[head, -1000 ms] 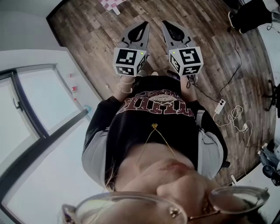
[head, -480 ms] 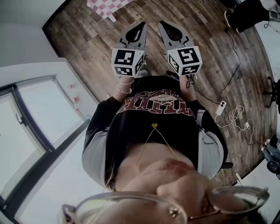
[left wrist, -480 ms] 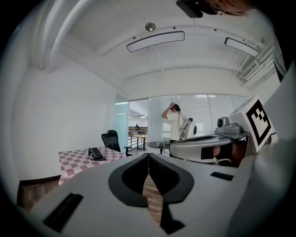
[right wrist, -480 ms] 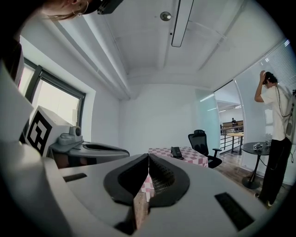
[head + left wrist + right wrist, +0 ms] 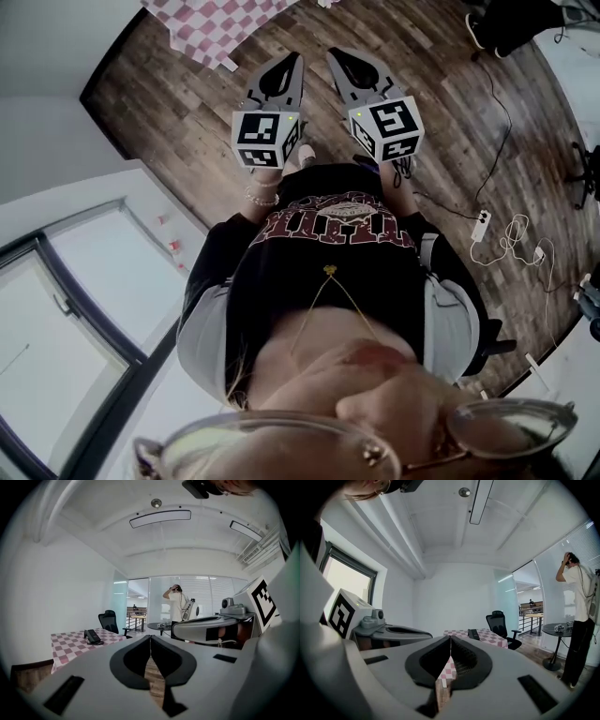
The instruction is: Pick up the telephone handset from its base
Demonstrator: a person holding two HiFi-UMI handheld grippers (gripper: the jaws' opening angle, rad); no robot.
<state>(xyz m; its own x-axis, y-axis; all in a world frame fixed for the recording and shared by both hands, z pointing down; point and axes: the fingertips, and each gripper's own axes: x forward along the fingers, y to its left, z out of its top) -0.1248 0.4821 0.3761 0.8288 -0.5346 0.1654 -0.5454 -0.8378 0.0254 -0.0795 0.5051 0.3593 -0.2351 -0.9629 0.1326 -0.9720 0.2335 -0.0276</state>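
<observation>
A black telephone (image 5: 93,636) with its handset on the base sits on a table under a red-and-white checked cloth (image 5: 65,645), some way ahead. The right gripper view shows the same telephone (image 5: 474,634) on the cloth (image 5: 490,638). In the head view the cloth's corner (image 5: 211,23) lies at the top, beyond both grippers. My left gripper (image 5: 292,59) and right gripper (image 5: 334,52) point forward side by side over the wood floor. Both are shut with nothing held, and their jaws meet at the tips (image 5: 150,637) (image 5: 450,638).
A black office chair (image 5: 108,620) (image 5: 500,623) stands by the checked table. Another person (image 5: 178,605) (image 5: 577,620) stands farther off beside a round table (image 5: 562,629). Cables and a power strip (image 5: 481,225) lie on the floor to my right, and a white wall with a window (image 5: 84,281) is on my left.
Both grippers and I have moved forward across the floor. The checked table has come further into the top of the head view. The jaws stay shut.
</observation>
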